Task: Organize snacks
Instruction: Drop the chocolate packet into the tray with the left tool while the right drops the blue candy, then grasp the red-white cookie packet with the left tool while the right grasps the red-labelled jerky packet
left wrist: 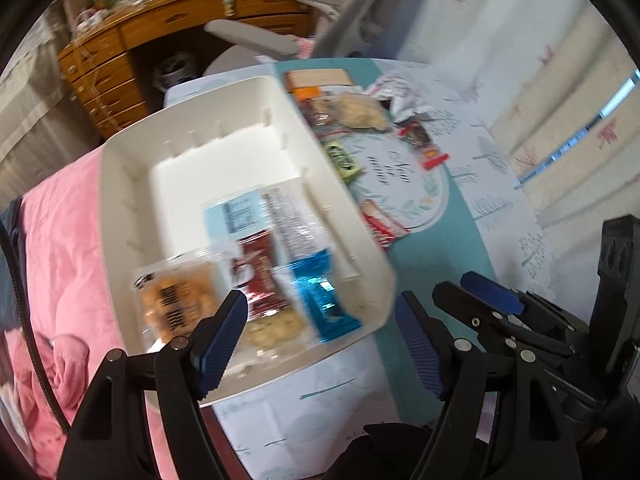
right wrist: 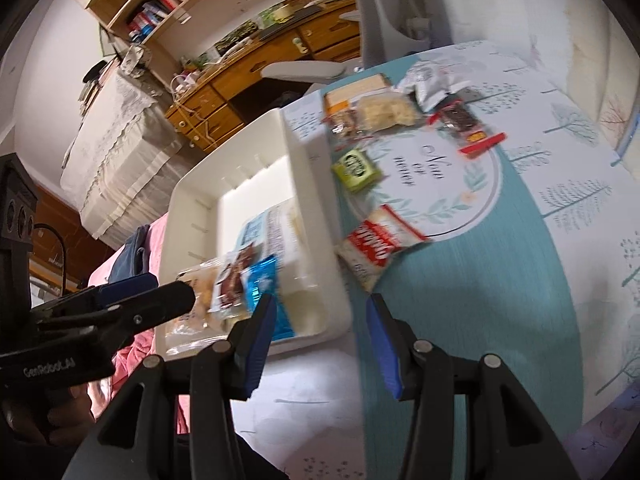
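A white bin point(left wrist: 124, 200) holds several snack packs: an orange cracker pack point(left wrist: 176, 304), a brown packet point(left wrist: 256, 276) and a blue packet point(left wrist: 324, 300). My left gripper point(left wrist: 320, 344) hangs open over the bin's near corner, nothing between its blue pads. My right gripper point(right wrist: 320, 348) is open and empty over the tablecloth, just right of the bin point(right wrist: 192, 216). Loose snacks lie on the table to the right of the bin: a green packet point(right wrist: 356, 168), a red-and-white packet point(right wrist: 376, 244), a red bar point(right wrist: 464, 124) and a pale cracker bag point(right wrist: 384, 112).
The table carries a patterned cloth with a teal band point(right wrist: 460, 300). A pink blanket point(left wrist: 60, 260) lies left of the bin. Behind stand a grey chair point(left wrist: 256, 40) and a wooden desk point(left wrist: 120, 52). The other gripper point(left wrist: 488, 300) shows at the right of the left wrist view.
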